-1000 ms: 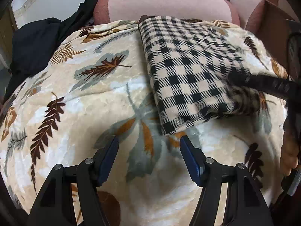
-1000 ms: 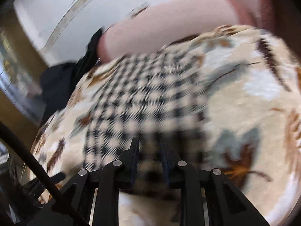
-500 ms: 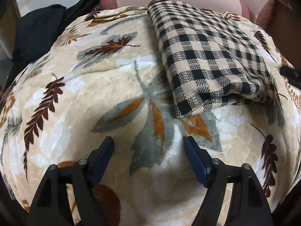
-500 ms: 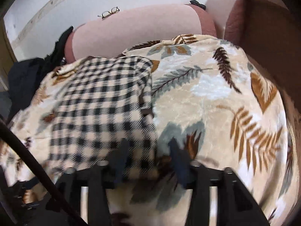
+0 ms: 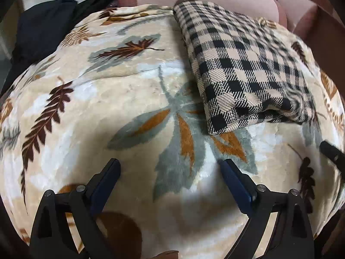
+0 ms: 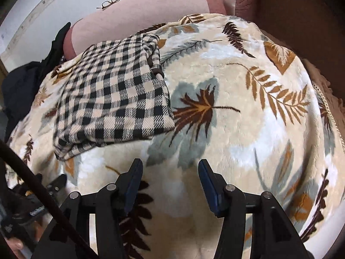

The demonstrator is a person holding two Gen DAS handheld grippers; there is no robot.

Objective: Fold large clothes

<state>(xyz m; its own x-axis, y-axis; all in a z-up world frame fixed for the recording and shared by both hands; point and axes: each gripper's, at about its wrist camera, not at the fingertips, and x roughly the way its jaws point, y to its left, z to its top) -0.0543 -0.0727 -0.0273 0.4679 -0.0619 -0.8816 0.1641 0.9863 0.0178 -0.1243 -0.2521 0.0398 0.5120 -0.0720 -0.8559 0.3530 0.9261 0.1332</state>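
**Currently: One Folded Garment on Blanket, Both Grippers Released**

One checked garment (image 5: 243, 69), black and beige, lies folded into a compact rectangle on one leaf-print blanket (image 5: 103, 99). In the left wrist view it occupies the upper right of the frame; in the right wrist view (image 6: 112, 95) it sits left of centre.

The left gripper (image 5: 170, 168) is at the bottom centre of its frame, jaws spread wide, holding nothing, above bare blanket below the garment's near corner. The right gripper (image 6: 170, 168) is likewise spread and holding nothing, at the bottom centre of its frame, apart from the garment's near edge.

One pink cushion (image 6: 138, 19) runs along the top of the frame behind the blanket. One pair of glasses (image 6: 108, 2) rests at its upper edge. One dark cloth (image 5: 45, 26) lies at the upper left.
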